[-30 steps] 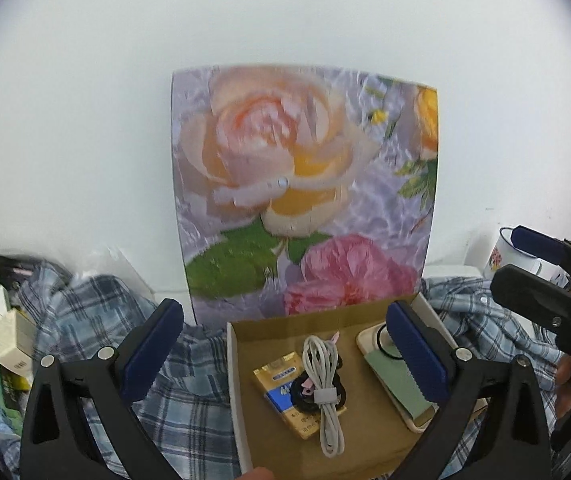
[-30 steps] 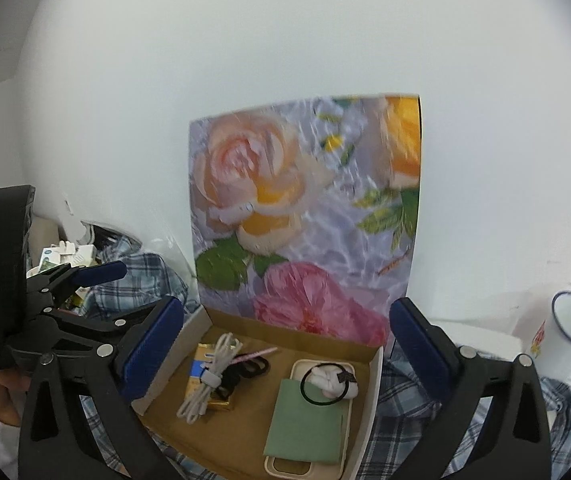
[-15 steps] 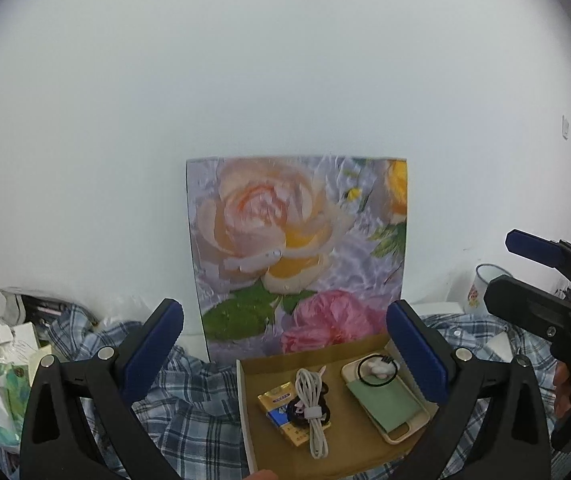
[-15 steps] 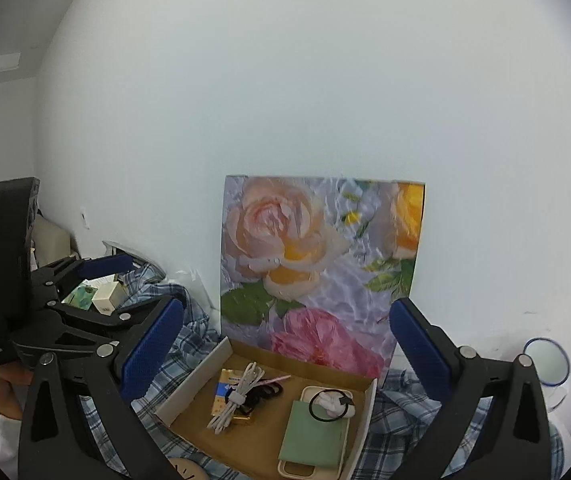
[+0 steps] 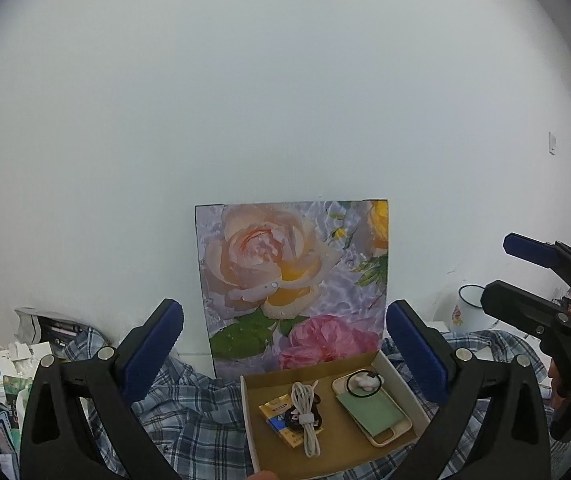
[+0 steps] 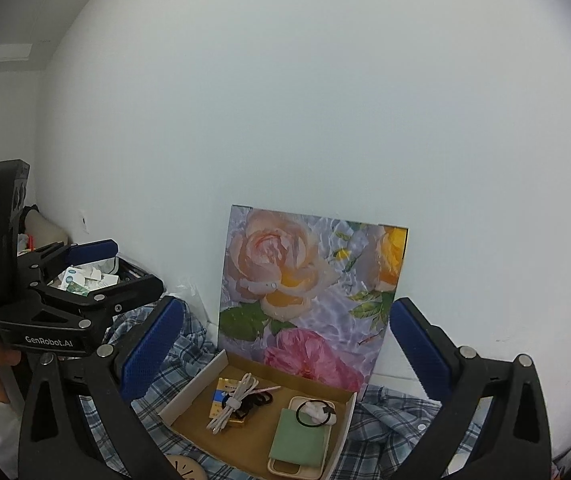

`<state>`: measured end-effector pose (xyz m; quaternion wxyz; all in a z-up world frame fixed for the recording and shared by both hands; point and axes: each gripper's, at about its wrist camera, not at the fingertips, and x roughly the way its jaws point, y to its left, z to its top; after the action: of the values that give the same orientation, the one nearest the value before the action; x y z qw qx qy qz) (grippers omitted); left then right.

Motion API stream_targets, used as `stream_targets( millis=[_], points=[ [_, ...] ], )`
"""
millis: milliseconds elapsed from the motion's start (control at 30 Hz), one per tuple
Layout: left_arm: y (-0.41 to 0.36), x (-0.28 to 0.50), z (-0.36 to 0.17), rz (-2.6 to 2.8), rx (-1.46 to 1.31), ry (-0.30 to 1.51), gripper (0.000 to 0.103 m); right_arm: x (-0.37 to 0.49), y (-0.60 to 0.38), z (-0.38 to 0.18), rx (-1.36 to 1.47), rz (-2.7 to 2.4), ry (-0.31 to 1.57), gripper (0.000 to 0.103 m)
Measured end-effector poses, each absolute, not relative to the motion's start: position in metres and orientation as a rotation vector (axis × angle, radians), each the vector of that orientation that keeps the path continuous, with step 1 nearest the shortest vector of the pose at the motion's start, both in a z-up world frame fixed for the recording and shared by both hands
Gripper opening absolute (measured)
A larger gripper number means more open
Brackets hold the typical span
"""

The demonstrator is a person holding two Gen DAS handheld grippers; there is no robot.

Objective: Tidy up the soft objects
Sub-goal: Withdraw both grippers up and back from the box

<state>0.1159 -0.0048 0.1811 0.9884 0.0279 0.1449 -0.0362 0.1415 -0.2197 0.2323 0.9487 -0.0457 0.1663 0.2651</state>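
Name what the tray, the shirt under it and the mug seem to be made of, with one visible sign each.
Tray: likely cardboard, matte brown inside, thin folded walls. Shirt: woven cloth, blue plaid, creased and rumpled. Mug: probably enamelled metal, glossy white with a dark rim; ceramic is possible.

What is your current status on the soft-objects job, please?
Both tongs, left and right, open and empty, above the plaid shirt. Cardboard box lies on the shirt, holding cable, phone case, hair ties.
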Motion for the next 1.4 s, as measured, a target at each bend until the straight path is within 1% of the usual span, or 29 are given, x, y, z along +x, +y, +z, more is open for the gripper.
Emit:
stream_targets(
  millis=[300, 500, 733, 933, 1133, 1400],
  points=[
    [-0.016, 0.093, 0.201, -0.117, 0.067, 0.241, 0.103, 0.118, -0.220, 0.256, -0.120, 0.520, 0.289, 0.103],
    [-0.010, 0.077, 0.211, -0.089, 0.062, 0.222, 0.103, 0.094, -0.214, 0.269, -0.122, 0.563, 0.246, 0.103],
    [-0.008, 0.057, 0.208, -0.062, 0.065, 0.230, 0.103, 0.071, -0.219, 0.266, -0.112, 0.609, 0.243, 0.103],
    [-0.015, 0.057, 0.192, -0.105, 0.040, 0.275, 0.103, 0.066, -0.229, 0.243, -0.058, 0.603, 0.271, 0.103],
    [-0.015, 0.065, 0.162, -0.126, 0.055, 0.342, 0.103, 0.075, -0.223, 0.203, -0.061, 0.612, 0.369, 0.103],
    [-0.002, 0.087, 0.092, -0.116, 0.065, 0.501, 0.103, 0.088, -0.224, 0.142, -0.089, 0.648, 0.500, 0.103]
  ],
)
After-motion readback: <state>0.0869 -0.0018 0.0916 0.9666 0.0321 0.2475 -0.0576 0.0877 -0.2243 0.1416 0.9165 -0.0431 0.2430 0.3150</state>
